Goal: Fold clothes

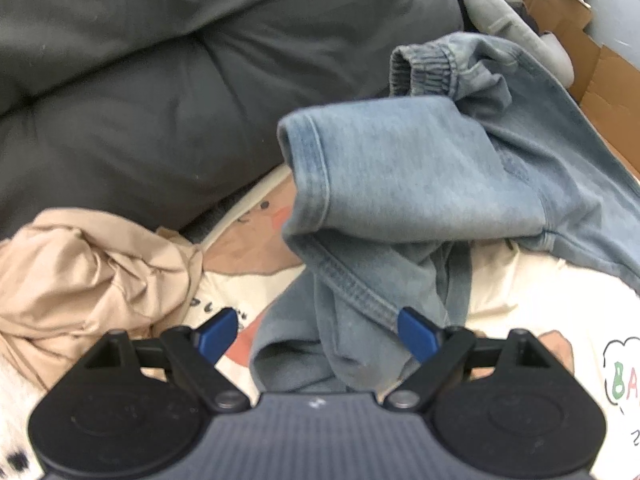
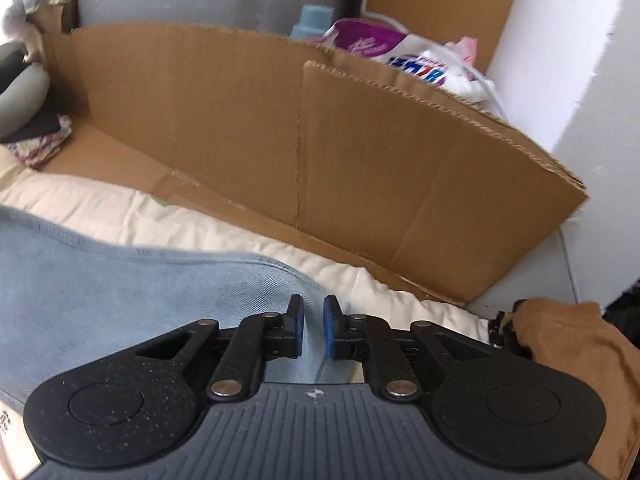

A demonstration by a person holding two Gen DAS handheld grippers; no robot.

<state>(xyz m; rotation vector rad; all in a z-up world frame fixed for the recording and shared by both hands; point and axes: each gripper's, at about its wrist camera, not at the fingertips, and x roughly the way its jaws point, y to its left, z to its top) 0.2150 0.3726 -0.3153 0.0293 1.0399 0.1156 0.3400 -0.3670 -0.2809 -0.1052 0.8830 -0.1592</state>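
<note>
Left wrist view: the left tool (image 1: 316, 330) hangs with its blue pads spread wide, straddling a bunched leg of the blue jeans (image 1: 400, 184), which sprawl across centre and right over a cream printed cloth (image 1: 520, 292), probably so it can gather the loose hem. Right wrist view: the right tool (image 2: 313, 330) has its pads nearly together, seemingly pinching the jeans' edge at lower centre, though blur leaves that uncertain; a cardboard box (image 2: 360, 140) fills the upper frame

A dark grey cushion (image 1: 160, 80) fills the far left, a brown cardboard box (image 2: 360, 152) stands open at the right, and a purple-and-white plastic packet (image 2: 400, 50) sits behind its wall.
</note>
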